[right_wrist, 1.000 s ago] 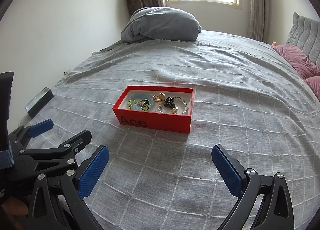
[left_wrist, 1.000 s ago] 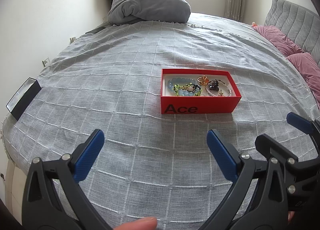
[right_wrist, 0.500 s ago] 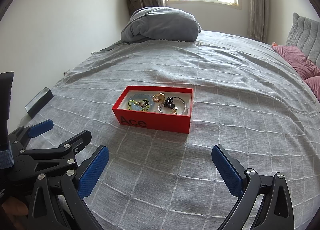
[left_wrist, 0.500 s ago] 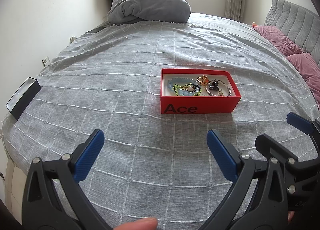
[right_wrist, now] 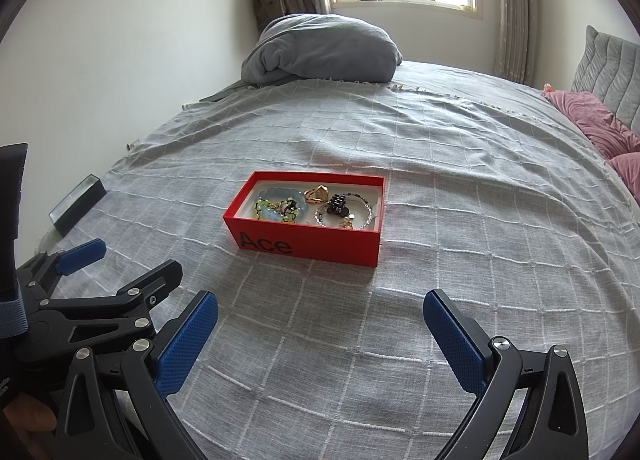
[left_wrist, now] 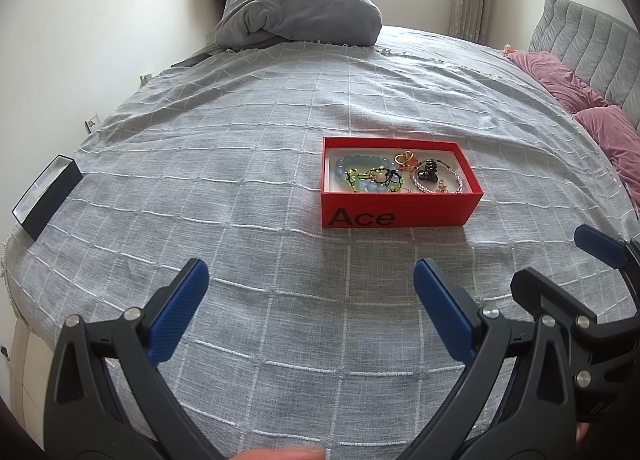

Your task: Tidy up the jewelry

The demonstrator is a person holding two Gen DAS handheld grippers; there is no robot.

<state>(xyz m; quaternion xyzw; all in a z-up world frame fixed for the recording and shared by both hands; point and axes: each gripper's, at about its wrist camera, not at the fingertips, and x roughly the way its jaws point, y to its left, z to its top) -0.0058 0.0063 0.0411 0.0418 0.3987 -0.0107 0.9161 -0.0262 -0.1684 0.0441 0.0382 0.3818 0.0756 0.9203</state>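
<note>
Grey bedspread [left_wrist: 240, 188], red jewelry box [left_wrist: 400, 216] ahead of left gripper [left_wrist: 310, 300] (jaws spread) — well apart

Small pieces tangled in the red box [left_wrist: 400, 216] too tiny to identify, its near wall hiding part of its floor in the right wrist view, fingertip [left_wrist: 280, 454] cut off at the bottom edge, black box [right_wrist: 78, 206] interior unseen left of the red box

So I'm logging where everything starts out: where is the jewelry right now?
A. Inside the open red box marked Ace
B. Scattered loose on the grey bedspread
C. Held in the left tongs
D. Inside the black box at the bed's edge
A: the beaded bracelets and other pieces lie inside the open red cardboard box, while both the left tongs and the right tongs are open and hold nothing.
</note>
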